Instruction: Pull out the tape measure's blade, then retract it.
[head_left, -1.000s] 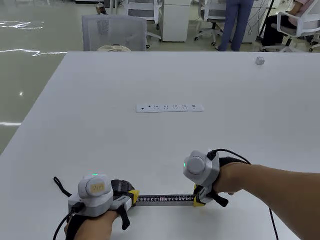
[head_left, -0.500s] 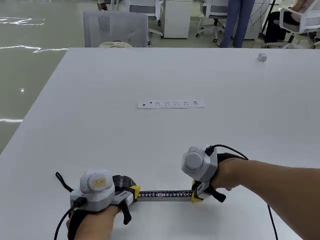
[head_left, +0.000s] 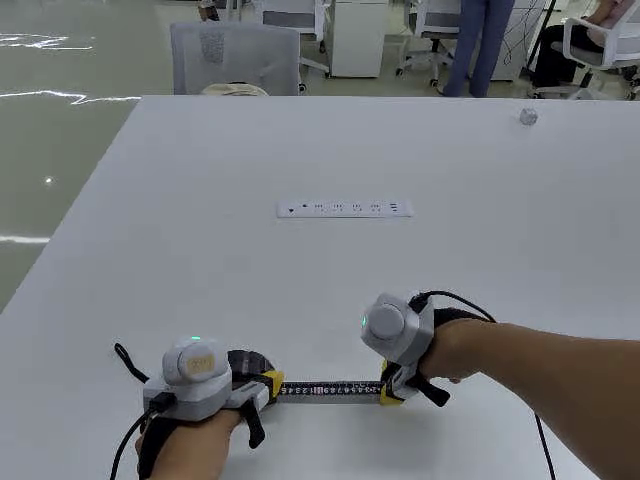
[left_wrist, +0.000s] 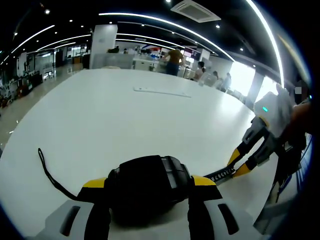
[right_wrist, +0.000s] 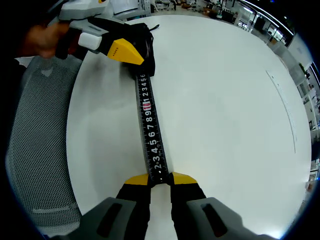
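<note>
The black blade (right_wrist: 150, 135) carries white numerals. In the right gripper view they read 2 through 9, then a red mark too small to make out, then 1 through 6 up to the case (right_wrist: 145, 39). In the head view they are too fine to read.

Office: mesh chair (head_left: 235, 60), white cabinet (head_left: 357, 38), strip lights (left_wrist: 165, 21).
</note>
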